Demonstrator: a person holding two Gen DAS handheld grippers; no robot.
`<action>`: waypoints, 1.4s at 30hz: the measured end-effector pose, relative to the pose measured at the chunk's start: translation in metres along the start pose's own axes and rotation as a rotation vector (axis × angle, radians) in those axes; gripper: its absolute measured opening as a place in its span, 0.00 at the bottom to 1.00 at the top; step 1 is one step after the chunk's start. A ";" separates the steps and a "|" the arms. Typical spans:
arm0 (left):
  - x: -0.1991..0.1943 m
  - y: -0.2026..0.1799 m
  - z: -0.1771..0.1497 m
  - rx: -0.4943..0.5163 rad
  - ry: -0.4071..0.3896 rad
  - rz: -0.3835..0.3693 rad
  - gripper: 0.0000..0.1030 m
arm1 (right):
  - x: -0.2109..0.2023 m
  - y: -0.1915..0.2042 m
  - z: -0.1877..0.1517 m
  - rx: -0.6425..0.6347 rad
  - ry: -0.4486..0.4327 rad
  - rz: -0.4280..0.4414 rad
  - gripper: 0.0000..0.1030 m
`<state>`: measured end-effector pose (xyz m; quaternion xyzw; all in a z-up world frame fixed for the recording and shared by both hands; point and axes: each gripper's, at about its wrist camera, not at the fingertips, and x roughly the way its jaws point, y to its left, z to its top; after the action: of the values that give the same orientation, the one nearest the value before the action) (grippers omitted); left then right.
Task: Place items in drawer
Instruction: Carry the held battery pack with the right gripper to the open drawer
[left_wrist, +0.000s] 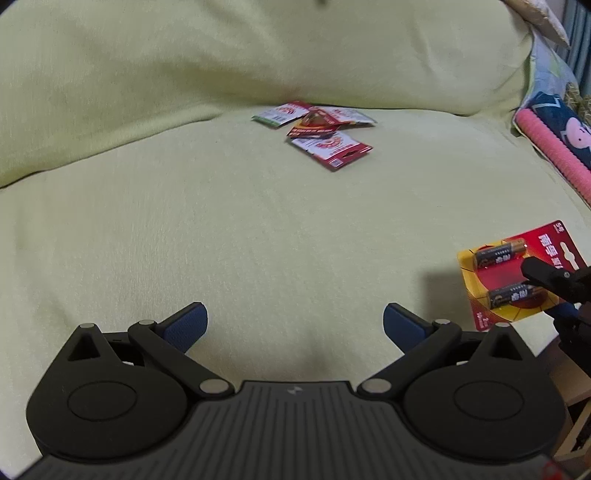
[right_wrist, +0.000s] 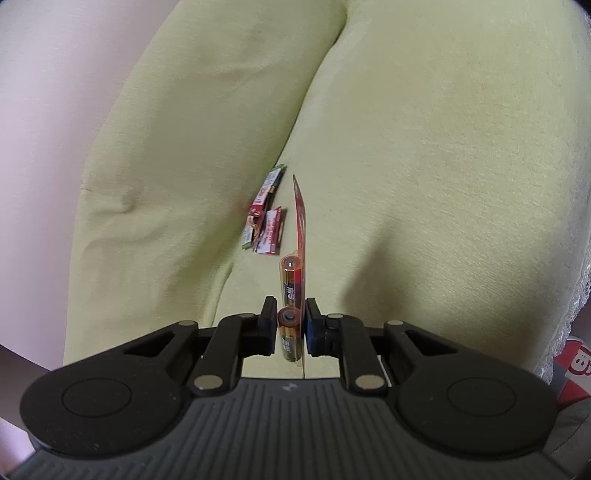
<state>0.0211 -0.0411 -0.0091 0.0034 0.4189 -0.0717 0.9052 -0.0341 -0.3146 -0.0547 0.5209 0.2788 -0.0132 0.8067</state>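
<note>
right gripper clamped on a battery pack, held edge-on above the yellow-green sofa. left gripper spread wide, holding nothing. loose packets heaped farther back on the seat.

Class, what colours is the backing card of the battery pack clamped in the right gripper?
Red with a yellow corner, on the two-battery blister pack; clearest in the left wrist view.

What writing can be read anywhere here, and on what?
On the battery card: large white Chinese characters, sideways, too blurred to quote.
On the batteries: white label print, too blurred.
On the packets: print too small to read.
Nothing can be quoted with certainty.
</note>
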 end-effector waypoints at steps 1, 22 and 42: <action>-0.004 -0.002 -0.001 0.006 -0.003 -0.003 0.99 | -0.003 0.002 -0.001 -0.003 -0.003 0.002 0.13; -0.075 -0.138 -0.036 0.321 -0.062 -0.295 0.99 | -0.178 -0.030 -0.007 0.061 -0.309 -0.060 0.13; -0.113 -0.317 -0.108 0.657 -0.005 -0.615 0.99 | -0.379 -0.132 -0.038 0.210 -0.632 -0.333 0.13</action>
<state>-0.1746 -0.3330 0.0237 0.1657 0.3534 -0.4665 0.7937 -0.4113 -0.4446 -0.0003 0.5185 0.0938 -0.3329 0.7820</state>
